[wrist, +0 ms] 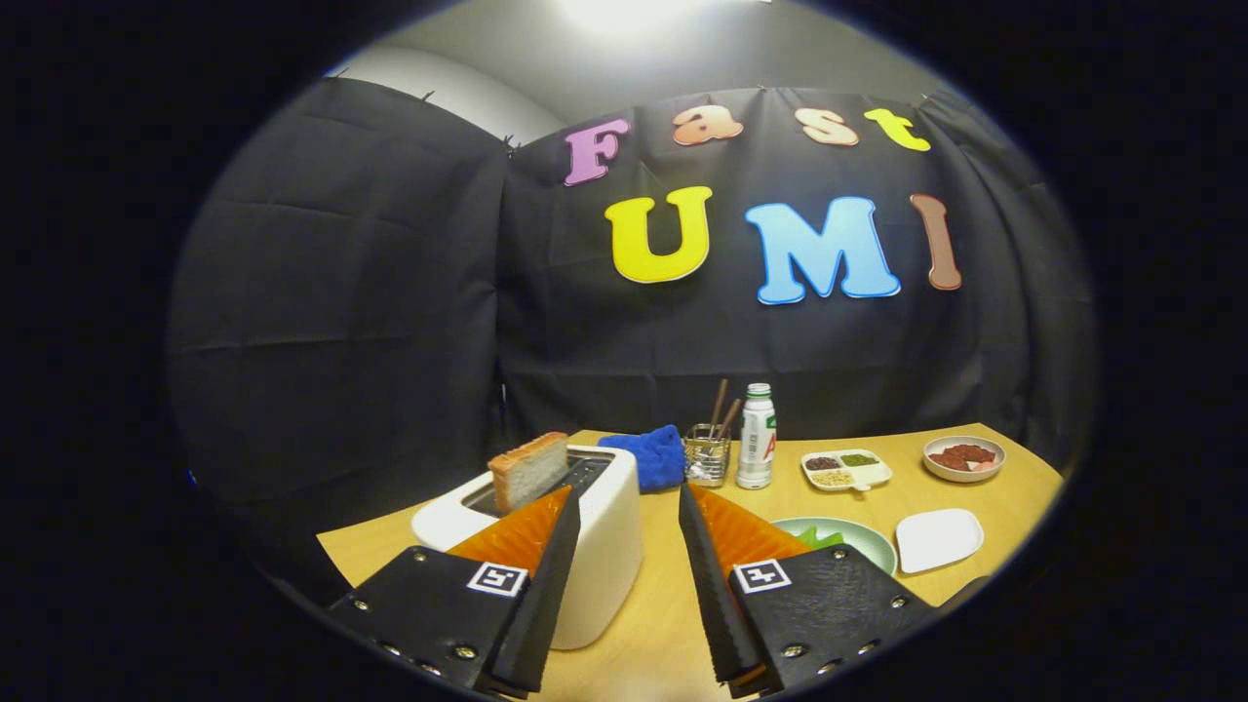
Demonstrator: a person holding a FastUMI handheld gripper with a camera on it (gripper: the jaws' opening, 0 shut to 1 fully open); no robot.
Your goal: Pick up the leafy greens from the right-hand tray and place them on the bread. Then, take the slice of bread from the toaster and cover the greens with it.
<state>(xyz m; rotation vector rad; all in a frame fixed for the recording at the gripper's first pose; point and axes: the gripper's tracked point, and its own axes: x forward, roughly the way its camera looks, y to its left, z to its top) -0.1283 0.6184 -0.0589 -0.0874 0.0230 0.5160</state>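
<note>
Bread slice [527, 471] stands in toaster [546, 531] — tool [629, 507] agape over wooden table [653, 624].

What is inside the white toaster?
A slice of bread sticks up from the white toaster's slot; its lower part is hidden inside. The open claw hovers empty just before it, one finger covering the toaster's front.

A black cloth wall [390, 322] hangs creased behind the desk [663, 604], pinned along its top edge and made of panels that meet at a vertical seam to the left of the middle. Above the cloth a pale grey wall [741, 49] rises, lit by a bright glare of light [624, 15] at its top, with a lighter, whitish patch to the left. The desk is light wood with a smooth, yellowish top.
</note>
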